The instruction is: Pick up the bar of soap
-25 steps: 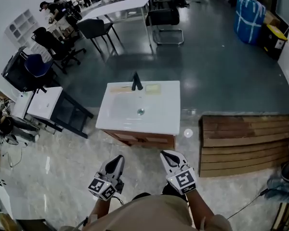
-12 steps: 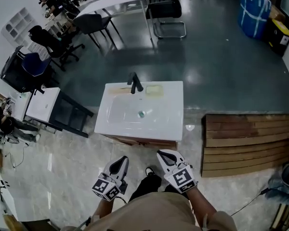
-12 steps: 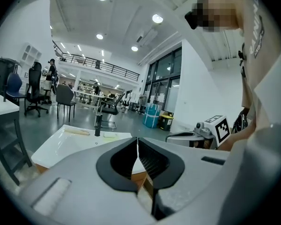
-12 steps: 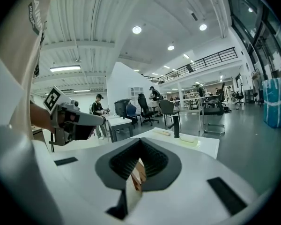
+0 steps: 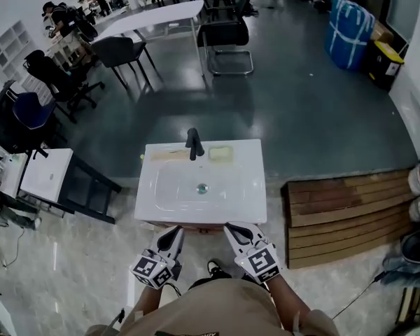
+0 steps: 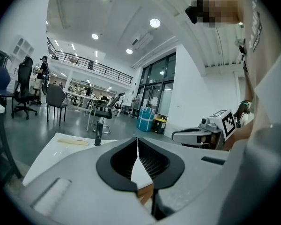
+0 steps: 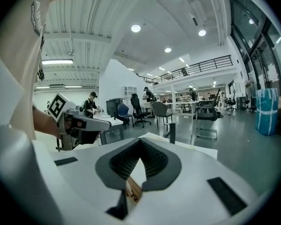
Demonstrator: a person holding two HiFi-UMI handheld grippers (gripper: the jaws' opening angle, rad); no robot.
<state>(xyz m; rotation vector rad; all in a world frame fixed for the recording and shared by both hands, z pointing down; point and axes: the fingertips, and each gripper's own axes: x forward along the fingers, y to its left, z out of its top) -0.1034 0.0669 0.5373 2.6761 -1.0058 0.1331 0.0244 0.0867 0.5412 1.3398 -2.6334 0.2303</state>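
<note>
The bar of soap [image 5: 220, 153], pale yellow, lies on the back ledge of the white sink [image 5: 245, 201], just right of the black faucet [image 5: 193, 143]. A tan strip [image 5: 164, 156] lies left of the faucet. Both grippers hang at the sink's near edge, well short of the soap. My left gripper [image 5: 173, 234] is shut with nothing in it, its tips meeting in the left gripper view [image 6: 137, 139]. My right gripper [image 5: 232, 228] is likewise shut and empty [image 7: 140, 140]. The soap is hidden behind the jaws in both gripper views.
Stacked wooden planks [image 5: 336, 212] lie on the floor right of the sink. A small white-topped table on a black frame [image 5: 49, 173] stands to the left. Beyond are office chairs [image 5: 224, 30], a long white table [image 5: 150, 16] and a blue bundle [image 5: 348, 23].
The sink has come closer: it now reaches down to both gripper tips, where before a strip of floor lay between. Both grippers stay shut, side by side.
</note>
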